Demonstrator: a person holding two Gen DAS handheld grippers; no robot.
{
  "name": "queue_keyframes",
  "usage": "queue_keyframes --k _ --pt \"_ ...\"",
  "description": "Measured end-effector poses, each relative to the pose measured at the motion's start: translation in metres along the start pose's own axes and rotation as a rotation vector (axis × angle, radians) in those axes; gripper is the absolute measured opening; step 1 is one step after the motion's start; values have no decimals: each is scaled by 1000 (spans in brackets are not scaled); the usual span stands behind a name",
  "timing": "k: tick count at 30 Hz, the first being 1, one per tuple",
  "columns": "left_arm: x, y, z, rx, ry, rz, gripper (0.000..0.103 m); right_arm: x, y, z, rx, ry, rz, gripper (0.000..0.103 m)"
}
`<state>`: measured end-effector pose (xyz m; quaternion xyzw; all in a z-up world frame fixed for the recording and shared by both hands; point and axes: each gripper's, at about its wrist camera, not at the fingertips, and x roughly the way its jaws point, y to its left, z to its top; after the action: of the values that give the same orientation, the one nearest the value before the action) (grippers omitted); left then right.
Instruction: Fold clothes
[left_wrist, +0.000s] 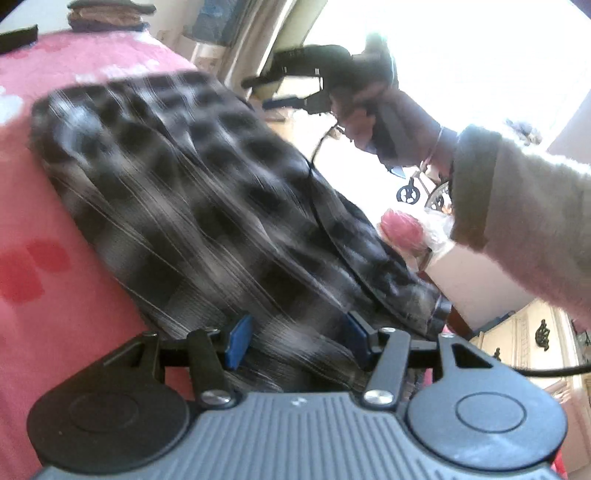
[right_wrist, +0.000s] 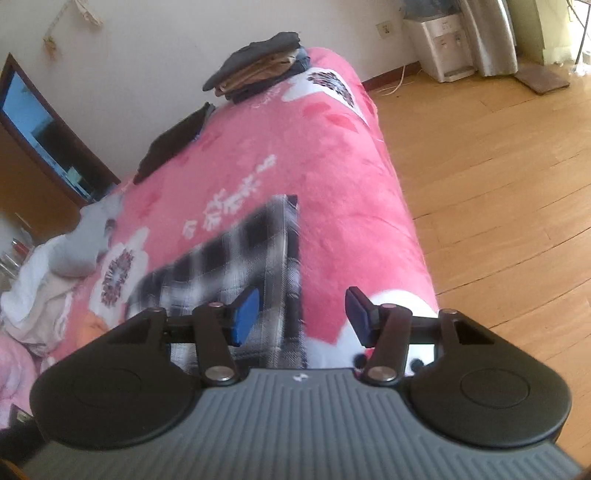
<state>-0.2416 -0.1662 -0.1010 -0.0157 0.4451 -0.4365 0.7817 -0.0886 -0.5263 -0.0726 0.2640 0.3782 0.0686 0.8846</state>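
While angled downward, both claws (left_wrist: 297, 341) (right_wrist: 303, 317) gape above shirt (left_wrist: 177, 199).

Home bedroom: pink bedspread (right_wrist: 332, 166), wood floor (right_wrist: 498, 184)

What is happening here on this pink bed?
A person is folding clothes with a handheld gripper in each hand. A black and white checked shirt lies on the pink blanket. The left gripper is over the shirt and the right gripper over its edge; both have their jaws apart and hold nothing. A stack of folded clothes sits at the far end of the bed.
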Motion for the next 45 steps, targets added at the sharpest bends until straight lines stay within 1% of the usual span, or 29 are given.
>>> queue_keyframes --k 3,5,6,8,10,12,13,15,16,17,19,21,22,24,26,27,29,30,31,32,33,34,35,36,37,40,42,45 --pt "-33 20 26 -10 -88 51 57 10 3 8 27 -25 20 51" --pt "-47 43 52 -49 -156 98 60 22 9 19 35 -33 27 52" --pt "-49 56 70 -65 -188 138 61 28 12 25 40 -36 29 52" --pt "-38 87 108 -100 -245 228 72 41 17 36 53 -42 24 54" --pt "-19 127 141 -145 -275 319 72 53 20 44 75 -51 17 57" --pt "-6 157 165 -150 -280 412 72 65 20 50 112 -53 24 60" --pt "-2 169 173 -146 -281 421 72 69 19 52 118 -52 17 62" --pt "5 190 186 -172 -271 423 73 77 17 55 130 -51 2 64" --pt "8 199 188 -187 -259 398 78 79 14 55 133 -51 -6 65" --pt "10 207 190 -202 -247 372 79 82 11 55 135 -49 -15 65" --pt "16 220 191 -222 -227 375 79 86 4 54 139 -38 -30 67" --pt "23 228 190 -239 -213 361 79 89 -1 52 142 -30 -19 68" --pt "25 232 189 -258 -207 343 77 90 -4 51 145 -27 -12 69" --pt "31 234 187 -251 -198 327 74 91 -6 50 159 -32 4 69" --pt "36 234 186 -233 -193 321 66 90 -6 51 161 -33 22 69" --pt "39 232 186 -220 -192 322 64 90 -5 51 160 -31 31 68" --pt "42 233 187 -228 -206 325 54 91 -4 53 165 -29 49 65" --pt "43 233 187 -239 -214 323 50 93 -3 54 170 -27 58 59" --pt "44 234 187 -250 -223 322 39 95 -1 54 171 -23 64 53" --pt "44 233 187 -252 -228 323 22 98 1 53 168 -18 66 47" --pt "45 233 186 -253 -232 325 17 101 5 52 154 -10 59 29" --pt "44 231 185 -243 -237 336 12 104 8 51 139 -3 50 19" --pt "43 228 184 -233 -243 347 10 105 12 50 123 -4 35 16" --pt "41 225 184 -223 -252 355 9 104 14 48 109 -18 29 11" --pt "40 222 183 -213 -261 364 9 101 16 47 101 -43 29 9" --pt "37 223 182 -210 -271 371 8 89 11 43 117 -107 32 7" --pt "35 223 181 -207 -277 374 8 85 6 41 141 -128 21 6" --pt "29 221 180 -196 -289 368 8 79 -1 37 179 -164 37 6"
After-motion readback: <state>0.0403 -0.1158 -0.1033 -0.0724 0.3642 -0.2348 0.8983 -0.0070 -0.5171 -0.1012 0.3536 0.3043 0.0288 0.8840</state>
